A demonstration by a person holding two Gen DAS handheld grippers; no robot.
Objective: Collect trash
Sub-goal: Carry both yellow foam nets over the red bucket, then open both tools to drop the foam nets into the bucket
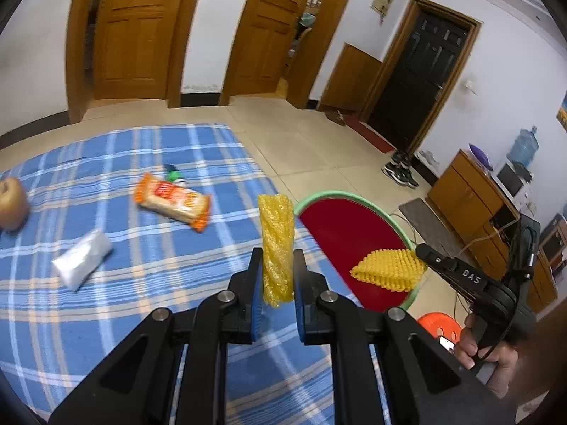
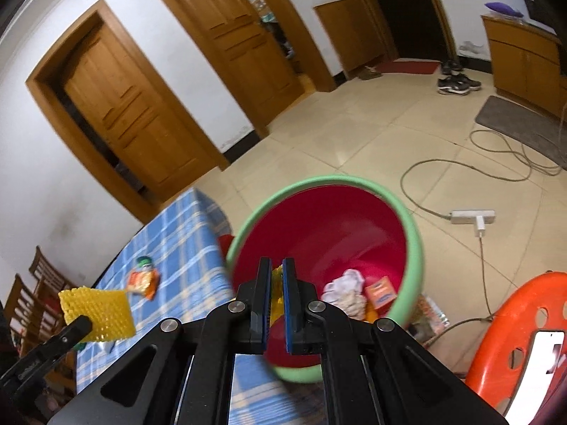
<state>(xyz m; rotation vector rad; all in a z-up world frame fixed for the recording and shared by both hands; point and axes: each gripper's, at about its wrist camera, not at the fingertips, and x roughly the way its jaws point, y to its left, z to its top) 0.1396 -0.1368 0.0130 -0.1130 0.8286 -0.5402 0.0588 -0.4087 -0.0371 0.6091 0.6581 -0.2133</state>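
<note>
While two yellow foam nets [image 1: 277, 248] [image 1: 388, 270] are gripped, three wrappers [image 1: 172, 201] [image 1: 82, 258] [image 1: 174, 174] remain.

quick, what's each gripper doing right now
Left gripper: closed on a yellow foam net.
Right gripper: closed on another yellow foam net, over the red bin.

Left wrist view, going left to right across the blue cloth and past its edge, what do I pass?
Brown round fruit → silver packet → orange snack pack → yellow foam net in the left gripper → red bin → second yellow foam net held by the right gripper.
</note>
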